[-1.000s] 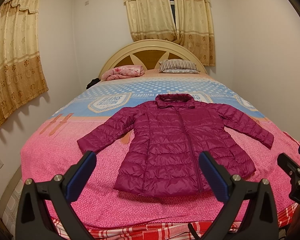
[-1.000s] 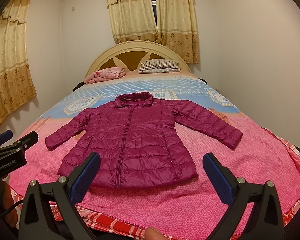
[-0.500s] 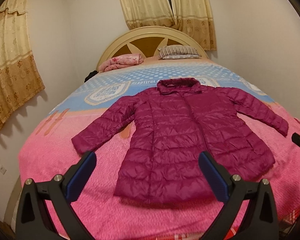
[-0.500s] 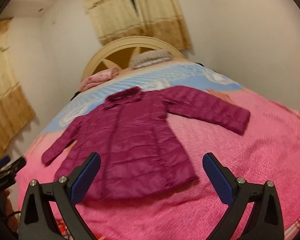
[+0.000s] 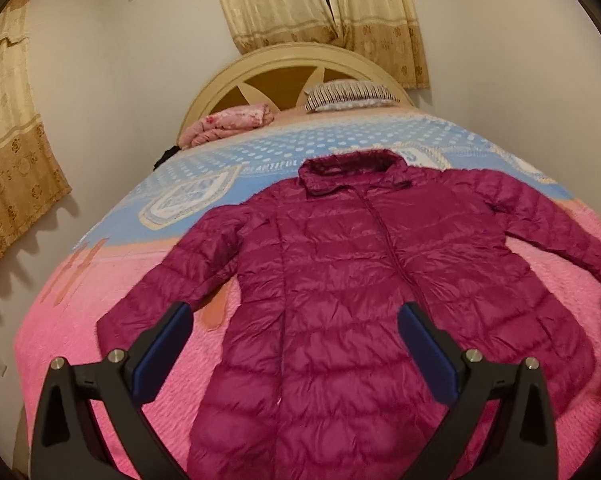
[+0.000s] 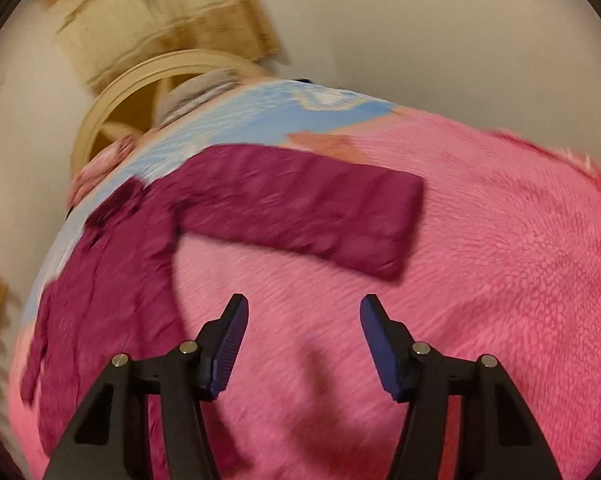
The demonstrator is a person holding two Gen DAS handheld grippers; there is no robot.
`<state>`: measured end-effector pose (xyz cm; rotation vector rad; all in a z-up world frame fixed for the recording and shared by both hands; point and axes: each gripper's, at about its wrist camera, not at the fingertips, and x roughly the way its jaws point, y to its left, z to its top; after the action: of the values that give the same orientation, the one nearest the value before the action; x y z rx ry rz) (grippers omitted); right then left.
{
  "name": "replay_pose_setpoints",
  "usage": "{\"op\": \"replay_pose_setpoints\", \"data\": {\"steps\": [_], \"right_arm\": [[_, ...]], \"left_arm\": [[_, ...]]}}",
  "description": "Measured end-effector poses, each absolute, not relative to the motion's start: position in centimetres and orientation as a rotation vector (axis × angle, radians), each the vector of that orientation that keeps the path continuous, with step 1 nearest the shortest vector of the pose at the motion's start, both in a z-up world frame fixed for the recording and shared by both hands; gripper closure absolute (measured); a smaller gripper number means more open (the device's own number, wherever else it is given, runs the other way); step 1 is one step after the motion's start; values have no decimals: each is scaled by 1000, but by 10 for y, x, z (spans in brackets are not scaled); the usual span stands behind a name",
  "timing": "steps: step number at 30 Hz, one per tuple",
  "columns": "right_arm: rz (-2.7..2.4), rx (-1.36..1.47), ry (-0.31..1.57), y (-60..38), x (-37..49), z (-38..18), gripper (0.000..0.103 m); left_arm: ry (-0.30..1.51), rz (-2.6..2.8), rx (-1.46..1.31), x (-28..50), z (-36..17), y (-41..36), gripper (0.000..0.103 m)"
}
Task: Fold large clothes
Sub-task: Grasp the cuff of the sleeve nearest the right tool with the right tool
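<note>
The jacket lies spread on the bed, pillows behind it.

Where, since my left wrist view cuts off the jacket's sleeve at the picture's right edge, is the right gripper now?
Observer: The right gripper hovers over bare pink bedcover, just short of that sleeve's cuff, which lies flat ahead of it.
Operator: Is it holding anything yet?
Observer: No. Its jaws have just been closing and stand part open, with only bedcover showing between them.
</note>
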<state>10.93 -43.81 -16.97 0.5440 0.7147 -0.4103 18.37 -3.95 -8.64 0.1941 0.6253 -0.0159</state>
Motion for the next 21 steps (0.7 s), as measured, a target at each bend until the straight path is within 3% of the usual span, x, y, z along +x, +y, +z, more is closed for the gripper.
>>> {"op": "replay_pose_setpoints", "data": {"steps": [15, 16, 17, 21], "right_arm": [[-448, 718, 733, -519, 155, -198, 44], [-447, 708, 733, -519, 159, -197, 57], [-435, 695, 732, -521, 164, -194, 81], [-468, 618, 700, -517, 170, -173, 90]], "left_arm": [[743, -36, 202, 224, -126, -58, 0], [746, -35, 198, 223, -126, -57, 0], [747, -36, 192, 223, -126, -56, 0], [726, -17, 169, 220, -121, -42, 0]]}}
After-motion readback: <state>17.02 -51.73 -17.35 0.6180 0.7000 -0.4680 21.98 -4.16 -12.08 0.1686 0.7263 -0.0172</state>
